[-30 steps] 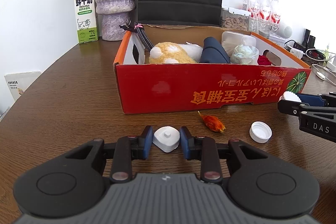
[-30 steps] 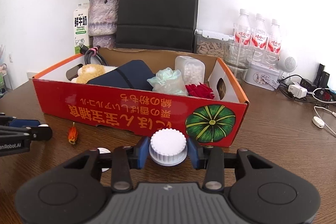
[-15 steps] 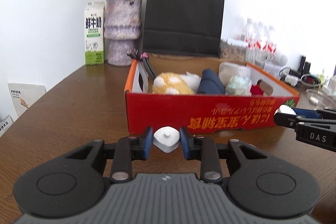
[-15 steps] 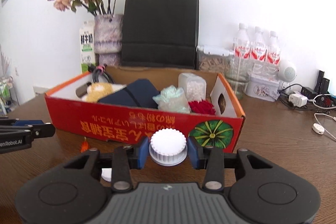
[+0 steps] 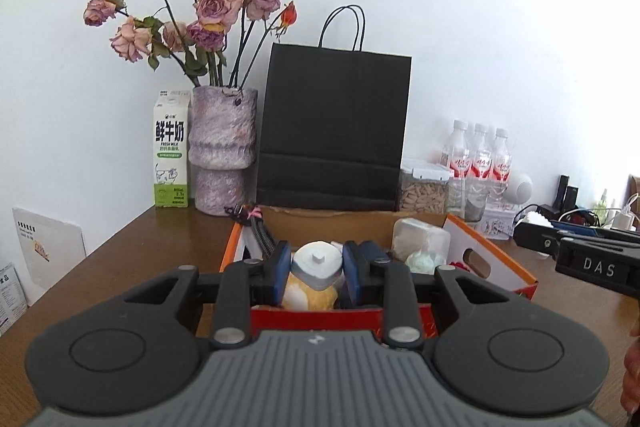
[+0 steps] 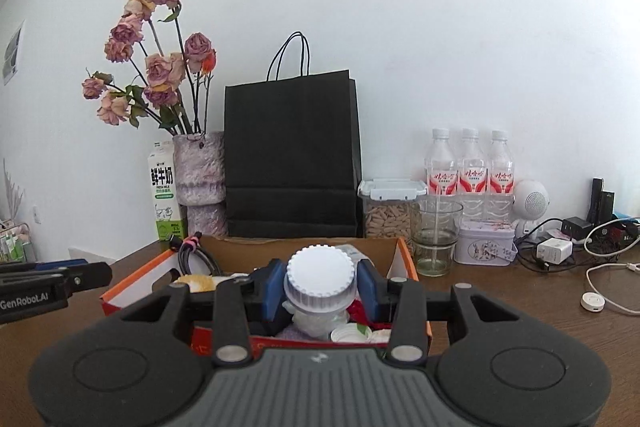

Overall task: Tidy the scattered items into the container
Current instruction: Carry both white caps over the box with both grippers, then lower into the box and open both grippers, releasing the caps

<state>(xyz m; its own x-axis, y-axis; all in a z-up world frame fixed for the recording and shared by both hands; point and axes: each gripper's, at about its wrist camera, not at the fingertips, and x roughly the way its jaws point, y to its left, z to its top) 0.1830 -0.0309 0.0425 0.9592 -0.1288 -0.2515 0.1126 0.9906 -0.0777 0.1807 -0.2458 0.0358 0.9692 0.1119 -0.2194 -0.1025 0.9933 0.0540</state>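
Note:
My left gripper (image 5: 317, 267) is shut on a small white rounded piece with a square nub (image 5: 318, 258), held over the front wall of the red cardboard box (image 5: 494, 261). My right gripper (image 6: 321, 287) is shut on a white ribbed round cap (image 6: 321, 273), also above the box (image 6: 134, 279), near its right end. Inside the box lie a yellow plush (image 5: 310, 295), a black cable (image 5: 262, 237), a clear plastic tub (image 5: 420, 239) and loose white caps (image 6: 352, 334). The right gripper's tip (image 5: 538, 227) shows at the right of the left wrist view. The left gripper's tip (image 6: 88, 273) shows at the left of the right wrist view.
Behind the box stand a black paper bag (image 5: 334, 131), a vase of dried roses (image 5: 222, 155) and a milk carton (image 5: 171, 151). Right of the box are water bottles (image 6: 468, 167), a jar (image 6: 386, 215), a glass (image 6: 436, 235), a tin (image 6: 484, 247) and cables (image 6: 600, 267).
Both grippers have risen with their pieces and tilted up, from table level in front of the box to above its front wall. The table's orange item and white cap have dropped from view.

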